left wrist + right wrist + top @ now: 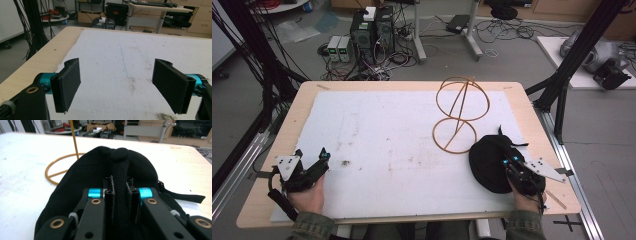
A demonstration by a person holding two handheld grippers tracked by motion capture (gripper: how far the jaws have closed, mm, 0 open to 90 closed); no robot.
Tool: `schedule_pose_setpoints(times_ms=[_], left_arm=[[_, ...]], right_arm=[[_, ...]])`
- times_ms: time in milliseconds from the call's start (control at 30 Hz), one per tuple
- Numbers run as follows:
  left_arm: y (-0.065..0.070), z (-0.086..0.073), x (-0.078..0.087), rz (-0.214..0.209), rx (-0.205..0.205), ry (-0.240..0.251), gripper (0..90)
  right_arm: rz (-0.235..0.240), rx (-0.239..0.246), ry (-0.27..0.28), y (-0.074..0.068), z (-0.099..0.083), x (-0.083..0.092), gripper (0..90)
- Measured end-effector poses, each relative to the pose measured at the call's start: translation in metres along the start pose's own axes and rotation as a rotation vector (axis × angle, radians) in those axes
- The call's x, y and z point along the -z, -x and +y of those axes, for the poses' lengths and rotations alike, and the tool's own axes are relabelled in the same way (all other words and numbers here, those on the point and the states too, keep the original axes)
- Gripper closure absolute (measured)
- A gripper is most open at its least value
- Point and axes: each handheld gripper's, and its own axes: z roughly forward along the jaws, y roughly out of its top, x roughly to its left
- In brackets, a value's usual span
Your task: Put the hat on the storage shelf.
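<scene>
A black fabric cap (490, 162) lies at the lower right of the high view, on the white foam sheet (387, 145) that covers the light wooden table (292, 112). The right gripper (512, 163) sits at the cap's right edge, and its jaws are closed together on a raised fold of the black fabric; in the right gripper view that fold (120, 182) rises between the two black jaws of the right gripper (121, 191), with the cap (82, 185) spreading out to the left and behind.

Just beyond the cap, toward the upper middle of the high view, stands a thin orange-brown wire stand (459, 115) made of two rings joined by a slanted rod; its lower ring touches or nearly touches the cap's far edge.

At the lower left of the high view the left gripper (323, 159) rests over the foam, held in a hand (307, 195). In the left gripper view the left gripper (116, 86) has its jaws spread wide apart with nothing between them.
</scene>
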Motion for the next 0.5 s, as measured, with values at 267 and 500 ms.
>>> schedule_pose_setpoints(times_ms=[267, 500], left_arm=[[-0.0001, 0.0000, -0.0002, 0.002, 0.007, 0.008, 23.0], [-0.0003, 0.0000, -0.0001, -0.001, 0.003, 0.002, 23.0]], right_arm=[[-0.001, -0.003, -0.009, -0.0011, 0.0024, 0.0004, 84.8], [0.001, -0.008, -0.015, 0.0002, 0.0027, 0.0016, 85.3]])
